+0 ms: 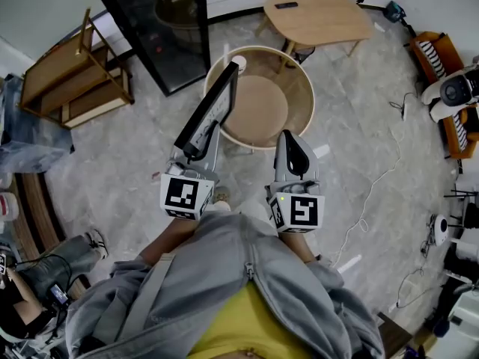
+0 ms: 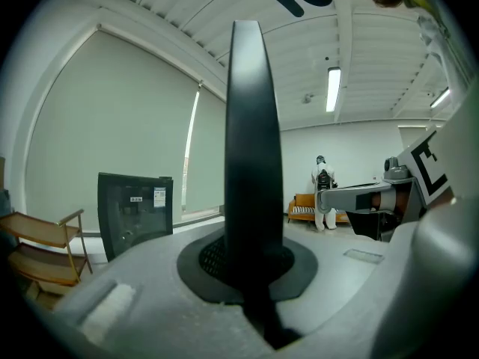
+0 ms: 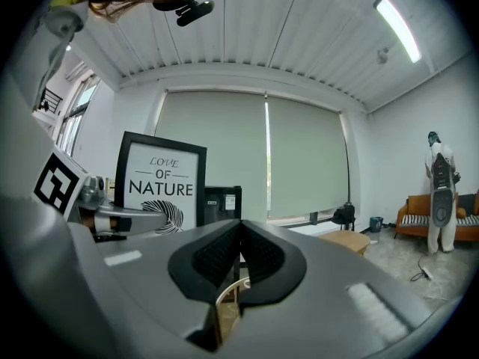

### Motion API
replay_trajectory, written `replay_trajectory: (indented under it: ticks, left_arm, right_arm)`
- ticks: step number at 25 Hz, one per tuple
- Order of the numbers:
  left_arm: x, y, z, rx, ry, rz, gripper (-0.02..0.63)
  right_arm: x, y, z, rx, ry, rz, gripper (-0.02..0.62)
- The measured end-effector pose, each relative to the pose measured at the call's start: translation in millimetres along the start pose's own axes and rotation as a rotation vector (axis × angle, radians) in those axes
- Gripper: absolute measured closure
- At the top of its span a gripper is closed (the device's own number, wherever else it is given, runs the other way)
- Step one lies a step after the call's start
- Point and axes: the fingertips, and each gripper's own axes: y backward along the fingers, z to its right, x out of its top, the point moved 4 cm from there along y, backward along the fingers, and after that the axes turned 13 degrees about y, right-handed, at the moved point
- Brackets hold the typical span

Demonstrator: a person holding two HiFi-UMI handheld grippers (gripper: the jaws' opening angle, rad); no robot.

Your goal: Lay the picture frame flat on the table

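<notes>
The picture frame is black with a white print that reads "LOVE OF NATURE". It stands nearly upright in the air, over the near left rim of the round wooden table. My left gripper is shut on its lower edge. In the left gripper view the frame shows edge-on, rising from between the pads. My right gripper hovers to the right of the frame, apart from it. Its jaws are shut with nothing between them.
Behind the round table stand a black glass-front cabinet and a light wooden coffee table. A wooden shelf is at the left and an orange sofa at the right. A cable lies on the floor. A seated person's leg shows at lower left.
</notes>
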Motion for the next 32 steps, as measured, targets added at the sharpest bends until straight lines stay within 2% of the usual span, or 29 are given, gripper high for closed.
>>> replay_trajectory:
  ticks: [9,15,32]
  left_arm:
    - [-12,-20,-11,0.003,0.056,-0.038,0.598]
    - [-11,-45,-30,0.016,0.036,-0.042,0.598]
    - [8,-207,-71,0.062,0.081,-0.052,0.598]
  right_arm:
    - [-11,-20,8,0.009,-0.012,-0.049,0.594]
    - [-21,-56,19,0.021,-0.027,-0.028,0.595]
    - [-42,-218,106,0.135,-0.016,-0.048,0.594]
